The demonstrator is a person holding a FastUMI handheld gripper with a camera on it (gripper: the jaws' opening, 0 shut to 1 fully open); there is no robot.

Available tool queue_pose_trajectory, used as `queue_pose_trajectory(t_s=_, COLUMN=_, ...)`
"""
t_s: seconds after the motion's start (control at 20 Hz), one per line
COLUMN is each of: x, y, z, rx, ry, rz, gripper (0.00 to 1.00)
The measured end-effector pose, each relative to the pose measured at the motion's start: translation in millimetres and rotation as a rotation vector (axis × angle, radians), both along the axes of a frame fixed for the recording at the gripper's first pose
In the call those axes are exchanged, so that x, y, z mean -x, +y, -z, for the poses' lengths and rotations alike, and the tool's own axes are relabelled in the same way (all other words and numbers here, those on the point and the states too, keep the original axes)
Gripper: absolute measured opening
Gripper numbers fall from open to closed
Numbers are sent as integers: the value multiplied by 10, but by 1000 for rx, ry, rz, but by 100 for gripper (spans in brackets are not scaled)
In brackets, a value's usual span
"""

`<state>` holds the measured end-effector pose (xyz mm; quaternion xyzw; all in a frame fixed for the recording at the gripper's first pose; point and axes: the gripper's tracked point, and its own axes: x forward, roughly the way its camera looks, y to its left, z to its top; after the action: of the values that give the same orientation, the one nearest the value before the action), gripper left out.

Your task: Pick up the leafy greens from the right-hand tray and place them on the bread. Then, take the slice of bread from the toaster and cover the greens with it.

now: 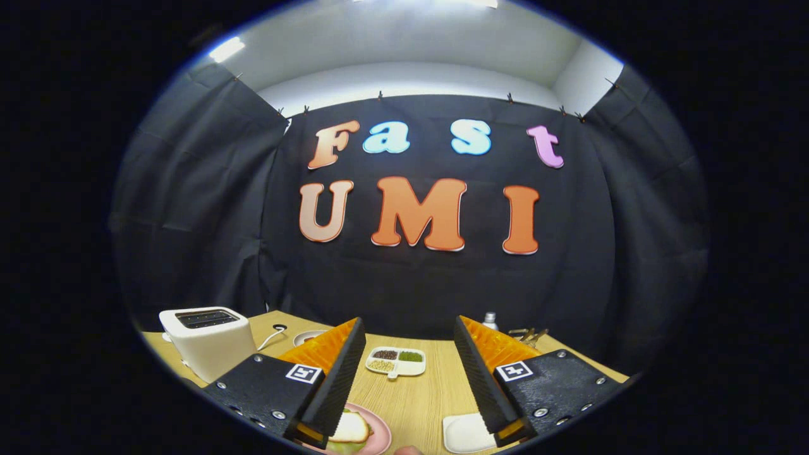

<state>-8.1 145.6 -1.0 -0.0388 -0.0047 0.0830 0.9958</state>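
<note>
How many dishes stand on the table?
3, maybe more hidden: a pink plate with bread by the left jaw, a white tray by the right jaw, a divided dish beyond the open gripper.

The table (411, 395) looks like pale wood grain with a matt finish. The toaster (208, 341) is smooth white plastic with a slight sheen, the plate (379, 436) glossy pink. The open gripper (409, 379) has ribbed fingers (338, 379) and grainy matt housings with shiny metal screws.
</note>
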Motion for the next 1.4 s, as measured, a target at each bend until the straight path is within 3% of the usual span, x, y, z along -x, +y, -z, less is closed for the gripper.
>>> queue_pose_trajectory(t_s=0.55, x=152, y=-37, z=-251, rx=13, ry=-98, rz=18, gripper=95)
queue_pose_trajectory(t_s=1.2, x=88, y=-139, z=-91, rx=-18, ry=-39, rz=51, gripper=96)
queue_pose_trajectory(t_s=1.4, x=113, y=-77, z=-71, rx=-26, ry=-27, rz=28, gripper=96)
